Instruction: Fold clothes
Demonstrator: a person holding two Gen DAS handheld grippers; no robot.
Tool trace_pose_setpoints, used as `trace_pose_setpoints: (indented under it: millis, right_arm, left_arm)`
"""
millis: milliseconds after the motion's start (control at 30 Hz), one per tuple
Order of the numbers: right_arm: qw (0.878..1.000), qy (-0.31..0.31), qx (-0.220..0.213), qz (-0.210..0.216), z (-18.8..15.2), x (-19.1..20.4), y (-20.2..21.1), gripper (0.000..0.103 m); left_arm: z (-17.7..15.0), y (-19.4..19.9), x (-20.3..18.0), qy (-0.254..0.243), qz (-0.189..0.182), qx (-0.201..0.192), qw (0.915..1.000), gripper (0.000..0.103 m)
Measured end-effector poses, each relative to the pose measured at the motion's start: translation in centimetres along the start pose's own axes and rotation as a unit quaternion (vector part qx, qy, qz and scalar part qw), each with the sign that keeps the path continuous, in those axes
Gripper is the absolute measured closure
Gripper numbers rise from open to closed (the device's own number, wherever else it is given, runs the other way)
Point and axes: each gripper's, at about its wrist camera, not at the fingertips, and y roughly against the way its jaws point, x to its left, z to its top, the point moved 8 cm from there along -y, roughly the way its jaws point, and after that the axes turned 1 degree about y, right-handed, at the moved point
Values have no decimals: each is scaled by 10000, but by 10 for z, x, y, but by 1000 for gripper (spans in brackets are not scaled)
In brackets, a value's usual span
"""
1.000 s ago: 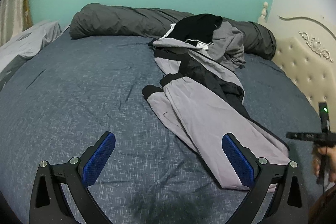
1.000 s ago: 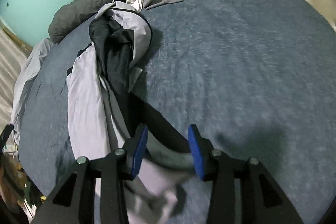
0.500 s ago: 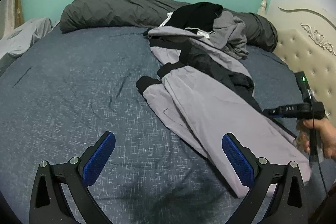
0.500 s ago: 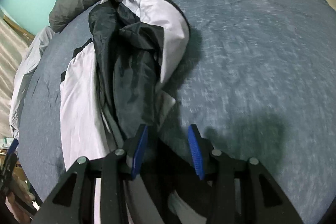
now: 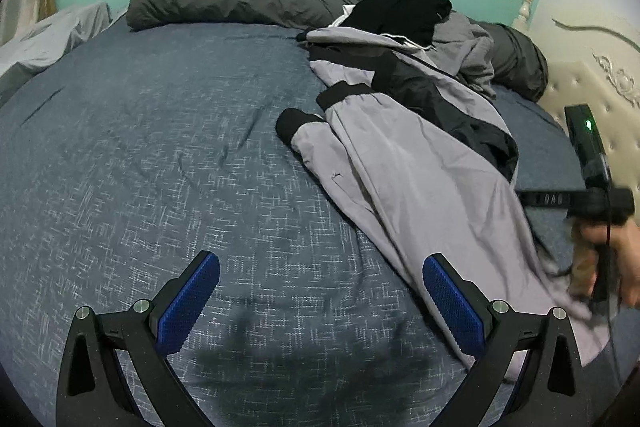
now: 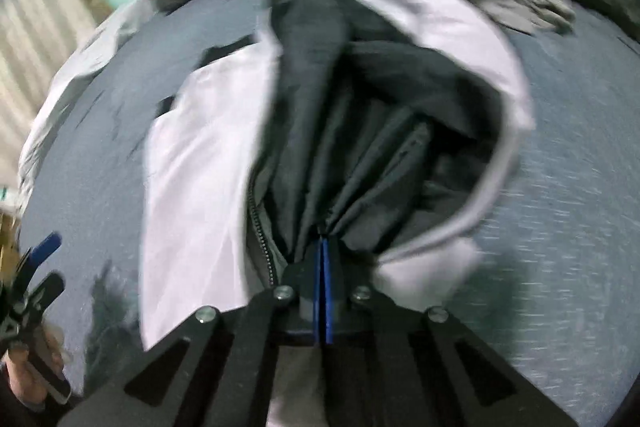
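Change since earlier frame: right gripper (image 6: 323,247), then parted over the jacket's dark lining, now clamped on it.
Left gripper (image 5: 320,301): jaws wide, holding nothing, above bare bed (image 5: 160,155).
Jacket (image 5: 412,163): grey and black, strung across the bed from the clothes pile (image 5: 432,27) toward the right gripper.
Writing: marking on the right gripper's bar, blurred, unreadable.

Both tongs, left tongs (image 5: 320,301) and right tongs (image 6: 323,267), are black with silver screws and blue ribbed pads (image 5: 188,303).
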Motion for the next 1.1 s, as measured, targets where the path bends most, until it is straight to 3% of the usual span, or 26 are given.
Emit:
trace_pose_setpoints:
  millis: [133,200,300,433,467,633,1033,1100]
  right_arm:
    - [9995,210,131,213,-16,32,-12,102]
    - [9991,110,194,352,-24,34,-11,101]
    - [9986,-307,-66,426,-23,15,15,99]
    - [9949,-975,-252,24,-29,-44,43,70]
    - [9930,-1141,-298,-76,-31,-59,50,69]
    - [9777,-1954,-522,-571,-40,-133,85,69]
    - [9831,-1780,325,-277,-56,-120,11,68]
    - [9834,-1763,351,-247,-56,-119,6,78]
  left_arm:
    - [1,2,3,31,25,-66,10000,0]
    - [1,1,6,65,45,-62,9999,0]
    - [-1,-3,11,133,50,13,9999,0]
    - [3,-2,12,192,40,-41,9998,0]
    - [3,-2,12,185,36,-59,9998,0]
    - [2,-3,9,145,18,-49,9999,0]
    - [2,-10,14,171,26,13,9998,0]
    - [4,-5,14,175,21,-13,9998,0]
